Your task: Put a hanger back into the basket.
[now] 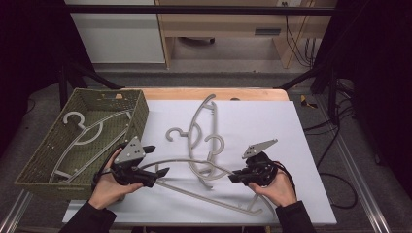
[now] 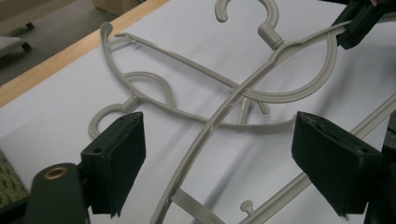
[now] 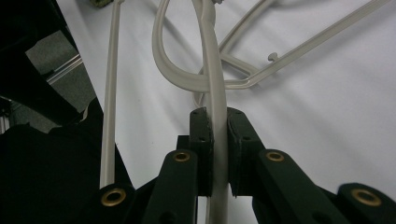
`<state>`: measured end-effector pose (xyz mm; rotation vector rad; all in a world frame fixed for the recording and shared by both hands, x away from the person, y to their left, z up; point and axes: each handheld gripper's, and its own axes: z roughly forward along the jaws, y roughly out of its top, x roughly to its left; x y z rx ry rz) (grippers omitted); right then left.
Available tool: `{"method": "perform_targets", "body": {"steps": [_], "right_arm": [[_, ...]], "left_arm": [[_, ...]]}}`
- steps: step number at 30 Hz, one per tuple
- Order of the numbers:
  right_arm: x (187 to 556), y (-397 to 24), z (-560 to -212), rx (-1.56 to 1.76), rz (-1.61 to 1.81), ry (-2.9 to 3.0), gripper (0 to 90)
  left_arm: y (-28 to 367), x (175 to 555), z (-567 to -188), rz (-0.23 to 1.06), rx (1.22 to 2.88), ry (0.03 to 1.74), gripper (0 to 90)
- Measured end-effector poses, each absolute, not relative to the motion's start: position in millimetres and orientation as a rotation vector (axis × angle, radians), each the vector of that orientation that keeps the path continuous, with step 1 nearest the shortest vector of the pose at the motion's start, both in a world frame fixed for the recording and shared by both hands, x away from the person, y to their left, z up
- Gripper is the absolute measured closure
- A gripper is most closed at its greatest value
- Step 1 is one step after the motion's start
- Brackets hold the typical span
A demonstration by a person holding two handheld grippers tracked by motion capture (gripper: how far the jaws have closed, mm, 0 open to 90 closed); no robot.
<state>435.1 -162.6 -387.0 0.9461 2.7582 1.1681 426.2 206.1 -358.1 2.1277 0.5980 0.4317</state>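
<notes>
Bench [image 1: 301,145] w/ white sheet, green basket [image 1: 141,114] at 9 o'clock. Judging by layout, the job is moving hangers from sheet into basket.

Done so far: one hanger in basket [image 1: 82,133], lying flat, hook toward 11 o'clock.

Left: three on the sheet, tangled. Near hanger [image 1: 194,191] runs from approx 8 to 5 o'clock along the front edge, its arm arching up over the others; it's the one in hand. Middle hanger [image 1: 192,131] and far hanger [image 1: 210,116] sit at center, crossing each other and the near one.

Right tongs [image 1: 232,177] at 5 o'clock are clamped on the near hanger's arm; right gripper view shows the bar pinched tight btwn both pads. Left tongs [image 1: 160,171] at 7 o'clock are spread wide, straddling that same arm w/o touching it.

So roughly a quarter done. Near hanger isn't free of the pile yet; snagging the other two looks like the main risk.
</notes>
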Motion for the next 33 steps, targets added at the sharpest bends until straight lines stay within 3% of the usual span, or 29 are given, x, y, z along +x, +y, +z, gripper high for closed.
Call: {"method": "perform_targets", "body": {"steps": [9, 27, 33], "right_arm": [[431, -163, -384, 0.915, 1.177, 2.778, 82.4], [429, -159, -386, 0.88, 1.176, 2.815, 82.3], [428, -159, -387, 0.877, 1.166, 2.829, 82.3]], "left_arm": [[183, 438, -375, 0.434, 2.273, 0.538, 31.5], [164, 447, -401, 0.445, 2.445, 0.409, 71.9], [161, 447, -405, 0.438, 2.473, 0.406, 71.0]]}}
